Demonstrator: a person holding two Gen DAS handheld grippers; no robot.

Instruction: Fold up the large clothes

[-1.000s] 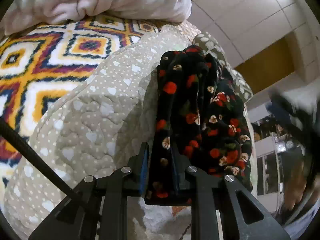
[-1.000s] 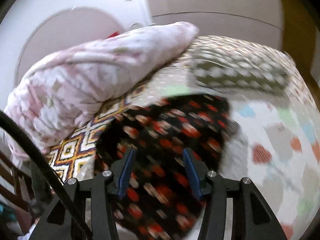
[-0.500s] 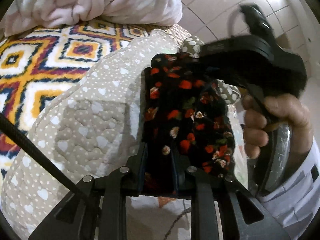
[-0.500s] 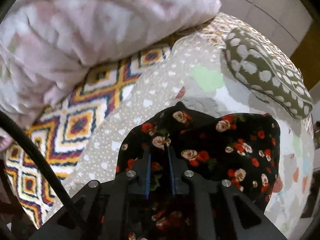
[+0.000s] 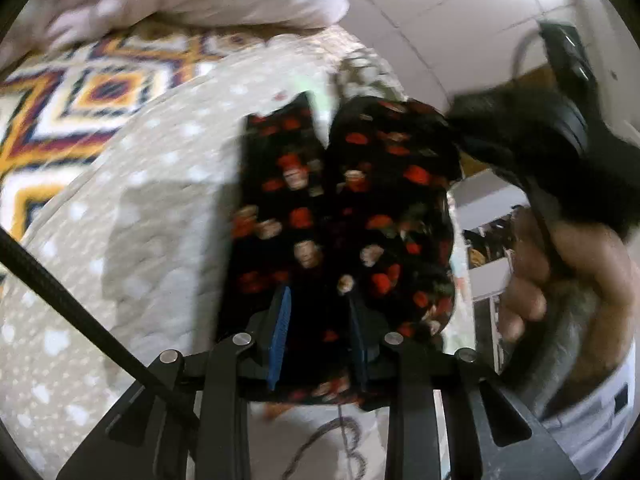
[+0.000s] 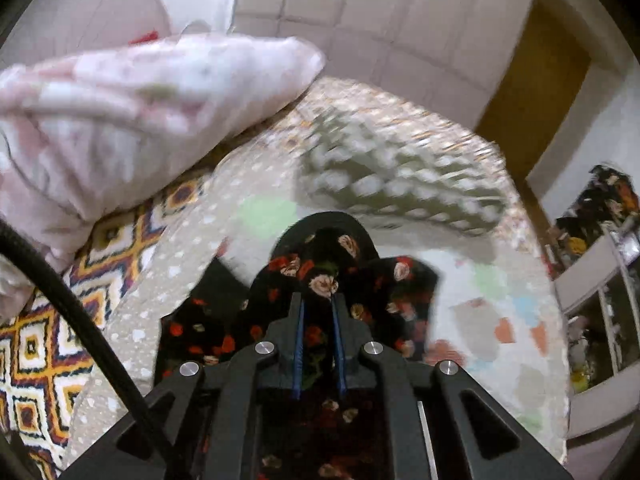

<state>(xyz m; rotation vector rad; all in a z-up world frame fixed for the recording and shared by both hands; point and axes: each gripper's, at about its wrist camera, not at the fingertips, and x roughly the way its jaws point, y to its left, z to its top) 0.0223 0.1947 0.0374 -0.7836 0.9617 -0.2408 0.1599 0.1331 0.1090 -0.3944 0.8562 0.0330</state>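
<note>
while pinched, floral garment (image 6: 320, 276) between right gripper (image 6: 318, 312) jaws.

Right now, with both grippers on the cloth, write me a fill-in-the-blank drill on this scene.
1. Both grippers are shut on the black ____-print garment.
2. The left gripper and the right gripper have ____ pads.
3. The garment is above a beige quilt dotted with white ____.
4. In the right wrist view, a ____ duvet is bunched at upper left.

Missing words: floral; blue; hearts; pink
</note>
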